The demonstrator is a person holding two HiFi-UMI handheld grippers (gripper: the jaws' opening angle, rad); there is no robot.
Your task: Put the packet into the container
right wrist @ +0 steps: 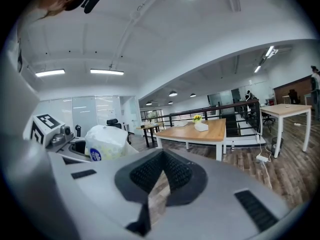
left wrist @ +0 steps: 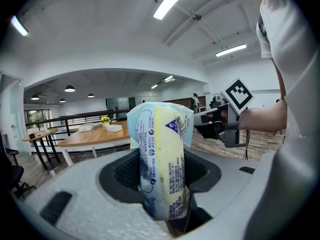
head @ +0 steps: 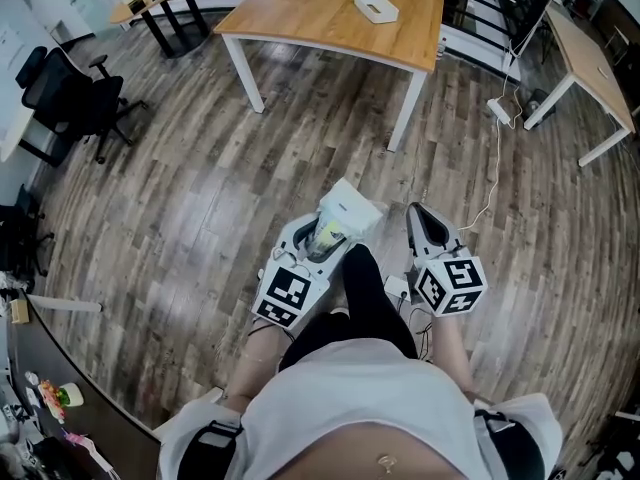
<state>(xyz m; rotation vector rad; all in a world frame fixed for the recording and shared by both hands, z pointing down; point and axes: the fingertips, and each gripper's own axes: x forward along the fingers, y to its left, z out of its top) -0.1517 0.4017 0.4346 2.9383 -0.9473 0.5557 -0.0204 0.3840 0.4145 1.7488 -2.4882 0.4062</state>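
A packet, pale blue and yellow with blue print, stands upright between the jaws of my left gripper, which is shut on it. In the left gripper view the packet fills the gap between the dark pads and sticks up well above them. My right gripper hangs just to the right of it at waist height; its jaws meet at the tips with nothing between them. From the right gripper view the packet shows at the left. A white box-like container lies on the wooden table ahead.
I stand on a wood-plank floor, a few steps from the white-legged table. Black office chairs are at the left. A cable and power strip lie on the floor at the right, beside another desk.
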